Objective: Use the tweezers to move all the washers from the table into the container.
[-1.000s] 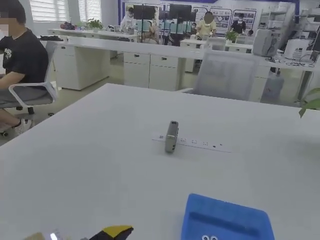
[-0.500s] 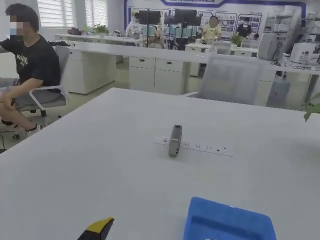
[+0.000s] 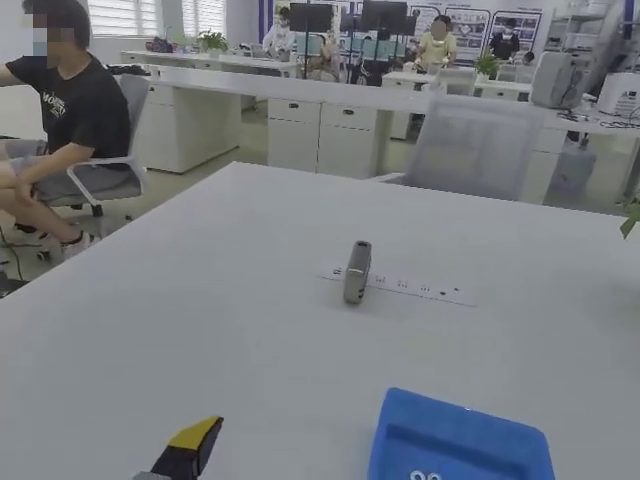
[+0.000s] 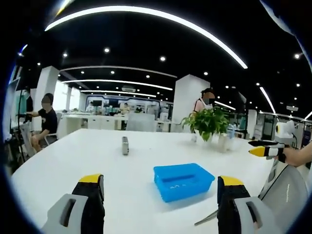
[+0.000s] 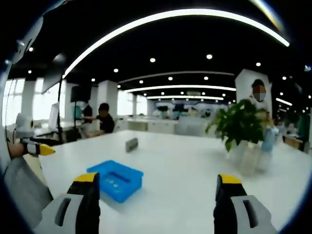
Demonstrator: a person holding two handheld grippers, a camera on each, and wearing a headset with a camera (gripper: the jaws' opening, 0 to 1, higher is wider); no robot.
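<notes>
Left tongs [image 4: 160, 179], right tongs [image 5: 156, 177] spread, one container [image 4: 181, 190]

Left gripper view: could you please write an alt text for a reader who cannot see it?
The left gripper, open and empty, points over a white table towards a blue container. A thin metal tool, probably the tweezers, lies beside one jaw. The right gripper is at the right edge, near a potted plant.

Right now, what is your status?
Left gripper open, right gripper open, both empty. Blue container holds small washers. Grey device stands beyond it, apart.
</notes>
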